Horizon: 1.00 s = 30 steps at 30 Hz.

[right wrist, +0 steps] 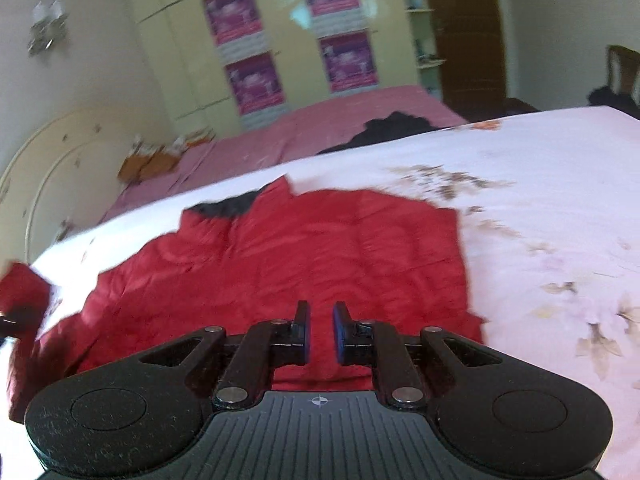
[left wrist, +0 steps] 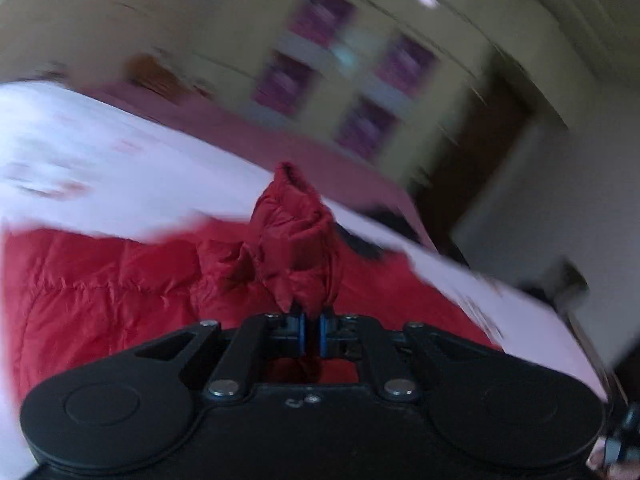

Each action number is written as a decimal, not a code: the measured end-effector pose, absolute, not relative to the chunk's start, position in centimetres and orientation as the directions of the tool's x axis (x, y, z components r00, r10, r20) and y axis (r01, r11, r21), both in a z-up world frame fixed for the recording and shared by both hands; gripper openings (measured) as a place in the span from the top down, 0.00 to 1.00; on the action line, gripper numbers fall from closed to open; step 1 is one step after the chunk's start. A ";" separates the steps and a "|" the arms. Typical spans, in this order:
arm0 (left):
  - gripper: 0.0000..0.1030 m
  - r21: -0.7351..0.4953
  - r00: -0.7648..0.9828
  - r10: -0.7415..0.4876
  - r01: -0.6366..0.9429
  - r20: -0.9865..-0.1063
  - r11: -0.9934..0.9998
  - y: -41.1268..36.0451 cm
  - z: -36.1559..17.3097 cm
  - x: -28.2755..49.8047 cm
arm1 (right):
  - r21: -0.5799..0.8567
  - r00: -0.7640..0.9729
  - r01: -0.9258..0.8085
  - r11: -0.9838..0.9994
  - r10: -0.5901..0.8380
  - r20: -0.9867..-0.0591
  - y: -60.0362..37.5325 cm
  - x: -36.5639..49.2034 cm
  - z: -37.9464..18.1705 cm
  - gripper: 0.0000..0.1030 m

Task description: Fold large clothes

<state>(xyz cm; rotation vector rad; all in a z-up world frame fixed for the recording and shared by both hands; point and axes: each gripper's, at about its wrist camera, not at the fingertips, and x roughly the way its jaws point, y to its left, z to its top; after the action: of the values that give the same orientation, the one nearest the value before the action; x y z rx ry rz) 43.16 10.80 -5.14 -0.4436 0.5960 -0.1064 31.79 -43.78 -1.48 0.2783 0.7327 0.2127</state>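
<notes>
Red quilted jacket [right wrist: 280,264] lies spread on the white flowered bed cover [right wrist: 540,200]. The left tool [left wrist: 312,330] is closed on a bunched sleeve [left wrist: 296,240] and lifts it. The right tool [right wrist: 321,332] hovers over the near hem, its pads a little apart, holding nothing. The slippery fabric may slide out of the thin grip, or the pull may drag the whole jacket askew.

Two wrist fisheyes, close above bed [right wrist: 540,200], angled down, sharing red jacket [right wrist: 320,248].
</notes>
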 end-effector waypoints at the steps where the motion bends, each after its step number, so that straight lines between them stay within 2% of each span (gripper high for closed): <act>1: 0.94 -0.426 0.799 -0.261 0.007 -0.541 0.905 8.6 -5.6 44.4 | 0.336 0.723 -0.075 0.939 0.283 -0.630 -44.7 31.7 -1.6 0.87; 7: 0.94 -0.337 0.709 -0.338 0.149 -0.619 0.929 -1.3 -8.2 48.7 | 0.370 0.728 -0.043 0.928 0.283 -0.625 -49.0 31.9 -2.2 0.87; 11: 0.94 -0.302 0.672 -0.355 0.200 -0.650 0.932 -5.0 -10.4 48.9 | 0.390 0.728 -0.032 0.920 0.289 -0.622 -51.6 32.5 -2.5 0.85; 12: 0.94 -0.294 0.666 -0.355 0.208 -0.656 0.933 -6.0 -10.6 49.2 | 0.390 0.730 -0.030 0.920 0.286 -0.621 -52.4 32.7 -2.6 0.77; 13: 0.94 -0.288 0.661 -0.357 0.215 -0.660 0.933 -6.9 -10.8 49.4 | 0.392 0.739 -0.031 0.920 0.285 -0.610 -53.1 32.5 -2.6 0.39; 14: 0.94 -0.291 0.654 -0.365 0.225 -0.663 0.930 -7.7 -11.0 49.6 | 0.395 0.754 -0.037 0.918 0.285 -0.592 -53.7 32.4 -2.5 0.22; 17: 0.91 -0.290 0.618 -0.385 0.254 -0.685 0.923 -8.8 -11.4 50.2 | 0.424 0.754 -0.057 0.904 0.317 -0.576 -55.3 32.4 -2.5 0.22; 19: 0.73 -0.307 0.594 -0.413 0.277 -0.691 0.911 -9.5 -11.2 49.0 | 0.461 0.751 -0.059 0.886 0.343 -0.564 -56.2 32.5 -2.6 0.23; 20: 0.51 -0.323 0.577 -0.430 0.284 -0.695 0.903 -9.8 -11.3 49.0 | 0.480 0.748 -0.058 0.875 0.356 -0.560 -56.5 32.6 -2.7 0.23; 21: 0.23 -0.342 0.556 -0.452 0.296 -0.698 0.892 -9.8 -11.0 48.7 | 0.494 0.744 -0.059 0.867 0.369 -0.558 -56.8 33.0 -2.7 0.23; 22: 0.16 -0.348 0.549 -0.465 0.309 -0.694 0.885 -9.7 -10.5 48.3 | 0.503 0.739 -0.065 0.862 0.381 -0.556 -56.8 33.1 -2.7 0.23; 24: 0.24 -0.315 0.586 -0.454 0.329 -0.671 0.890 -8.5 -9.1 46.8 | 0.526 0.719 -0.083 0.846 0.417 -0.557 -56.4 34.0 -2.8 0.29; 25: 0.28 -0.312 0.594 -0.449 0.324 -0.668 0.893 -7.0 -8.4 46.1 | 0.538 0.704 -0.088 0.838 0.435 -0.561 -56.1 34.4 -2.9 0.35; 27: 0.50 -0.334 0.648 -0.428 0.270 -0.630 0.903 -3.0 -7.4 44.5 | 0.562 0.679 -0.100 0.821 0.469 -0.565 -55.2 35.2 -3.5 0.36; 28: 0.51 -0.328 0.681 -0.394 0.232 -0.618 0.916 -0.7 -7.2 43.8 | 0.568 0.663 -0.108 0.816 0.485 -0.570 -54.6 35.6 -3.9 0.36; 30: 0.56 -0.258 0.745 -0.250 0.108 -0.619 0.960 4.0 -7.4 42.9 | 0.576 0.624 -0.125 0.808 0.516 -0.587 -52.9 36.5 -4.8 0.36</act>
<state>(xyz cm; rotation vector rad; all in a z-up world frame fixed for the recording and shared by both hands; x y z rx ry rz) 42.93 4.01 -7.39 -0.2115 0.7049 -0.1975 36.52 -52.93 -4.79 0.5213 0.8218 0.3874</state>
